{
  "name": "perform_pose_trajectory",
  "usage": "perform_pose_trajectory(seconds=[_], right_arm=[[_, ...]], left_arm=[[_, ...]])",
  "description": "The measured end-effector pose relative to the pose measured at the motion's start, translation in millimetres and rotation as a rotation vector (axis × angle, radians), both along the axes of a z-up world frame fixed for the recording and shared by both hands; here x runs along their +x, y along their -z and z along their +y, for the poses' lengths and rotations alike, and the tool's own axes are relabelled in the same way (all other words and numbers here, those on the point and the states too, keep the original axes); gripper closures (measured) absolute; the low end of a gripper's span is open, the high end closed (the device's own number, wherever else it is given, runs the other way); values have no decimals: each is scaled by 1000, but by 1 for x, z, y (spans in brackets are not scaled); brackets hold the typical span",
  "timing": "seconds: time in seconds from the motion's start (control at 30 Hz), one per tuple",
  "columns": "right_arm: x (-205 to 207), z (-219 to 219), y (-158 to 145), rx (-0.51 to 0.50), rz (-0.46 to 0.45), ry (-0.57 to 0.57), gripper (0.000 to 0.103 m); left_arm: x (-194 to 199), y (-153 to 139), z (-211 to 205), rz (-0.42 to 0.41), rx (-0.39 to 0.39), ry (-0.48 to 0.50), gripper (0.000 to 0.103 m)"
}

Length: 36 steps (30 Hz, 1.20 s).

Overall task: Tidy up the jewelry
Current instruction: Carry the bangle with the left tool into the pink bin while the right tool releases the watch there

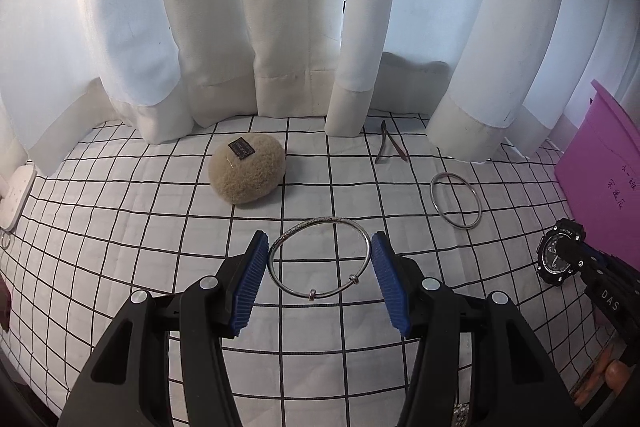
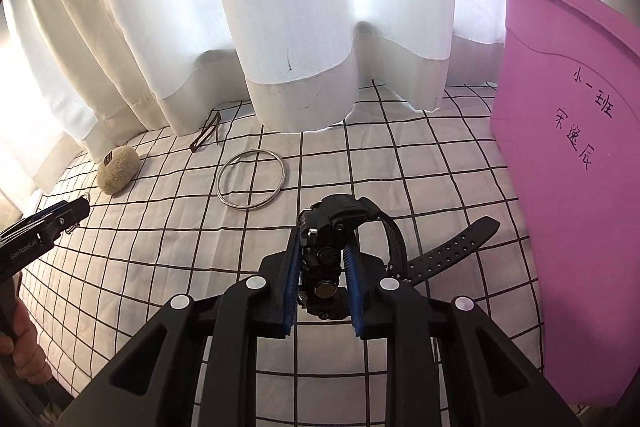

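Across the back, hanging down onto the surface: white pleated curtains [image 1: 240, 7], too folded to count panel by panel. Beneath everything, one white cloth with a black grid [image 1: 160, 227].

At the right, standing upright on the cloth: one pink plastic bin [image 2: 560, 167] with dark handwritten characters on its wall.

Two black grippers with blue ribbed pads:
- Left gripper [image 1: 320, 241]: at a middling spread, pads pressed against opposite sides of one engraved silver bangle with two small beads [image 1: 320, 223], so gripped across its width. At the lower left of the right wrist view, a person's hand [image 2: 20, 343] on the handle.
- Right gripper [image 2: 324, 233]: drawn in narrow, clamped on the case of one black sport watch [image 2: 324, 259], both strap ends trailing free to the right, near the pink bin.

Well behind the left gripper, near the curtain hem: one beige fluffy pebble-shaped pouch with a dark label [image 1: 248, 175].

At the far left edge: one white power strip [image 1: 16, 195], only partly in view.

Flat on the cloth between the held bangle and the bin, touching neither: one plain silver bangle [image 1: 464, 227]. Two bangles in all.

Just below the curtain hem, beyond the plain bangle: one slim brown clip [image 1: 390, 147], spread in a narrow V.
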State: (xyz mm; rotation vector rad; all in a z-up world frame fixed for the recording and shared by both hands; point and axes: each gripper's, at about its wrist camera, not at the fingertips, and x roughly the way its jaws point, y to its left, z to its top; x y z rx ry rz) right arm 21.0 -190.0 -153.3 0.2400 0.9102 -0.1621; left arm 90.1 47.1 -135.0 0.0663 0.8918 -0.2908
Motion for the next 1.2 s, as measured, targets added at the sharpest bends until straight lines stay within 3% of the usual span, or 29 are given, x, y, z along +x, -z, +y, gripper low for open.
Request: perform_pose_trajectory(seconds=[0.27,0.6,0.73,0.9,1.07,1.2], right_arm=[[-13,4,-52,0,-101,-18,83],[-46,-8,-142,-31,-268,-12,83],[-72,-31,-176,-69,-331,37,83],[-107,-82,-200,-93,-363,158,83],[-140,-136,-202,-122,-340,265,83],[-155,-182,-189,-108,-295,329,83]], left_arm=[[-9,-36,-11,-43,-26,46,51],[-31,-112,-58,-161,-86,171,51],[-45,-141,-96,-217,-120,261,51],[-65,-166,-160,-224,-171,385,51],[-89,-178,-234,-226,-199,514,51],[-104,-171,-294,-191,-190,596,51]])
